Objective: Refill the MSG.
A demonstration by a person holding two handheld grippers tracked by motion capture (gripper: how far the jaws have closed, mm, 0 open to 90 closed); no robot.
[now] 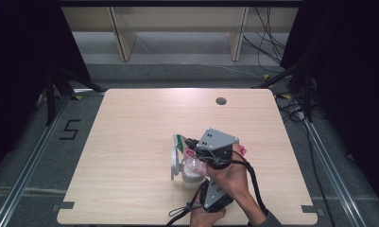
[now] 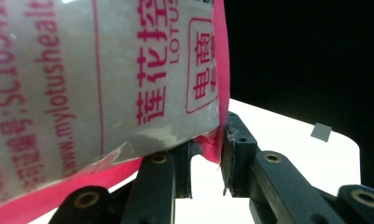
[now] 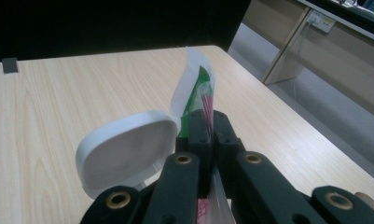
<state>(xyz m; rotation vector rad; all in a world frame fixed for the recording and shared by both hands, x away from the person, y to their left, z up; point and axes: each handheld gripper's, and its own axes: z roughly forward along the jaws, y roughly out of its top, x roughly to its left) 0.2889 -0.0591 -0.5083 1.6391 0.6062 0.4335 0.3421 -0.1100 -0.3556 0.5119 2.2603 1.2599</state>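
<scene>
A clear bag with red print, a pink seam and a green-and-white top (image 1: 179,142) hangs tilted over a white jar (image 1: 191,177) near the table's front middle. The jar's flip lid (image 1: 174,163) stands open to the left. My right gripper (image 1: 189,142), under its grey plate, points left and is shut on the bag's top edge (image 3: 194,88), right beside the lid (image 3: 128,149). My left gripper (image 1: 202,182) comes up from the front edge. In its own view my left gripper (image 2: 208,140) clamps the bag (image 2: 105,70) at its pink corner.
The wooden table (image 1: 130,123) has a round cable hole (image 1: 220,100) at the back right and dark notches at its front corners. Black curtains flank both sides. Shelf legs (image 1: 123,40) and floor cables (image 1: 272,52) lie beyond the far edge.
</scene>
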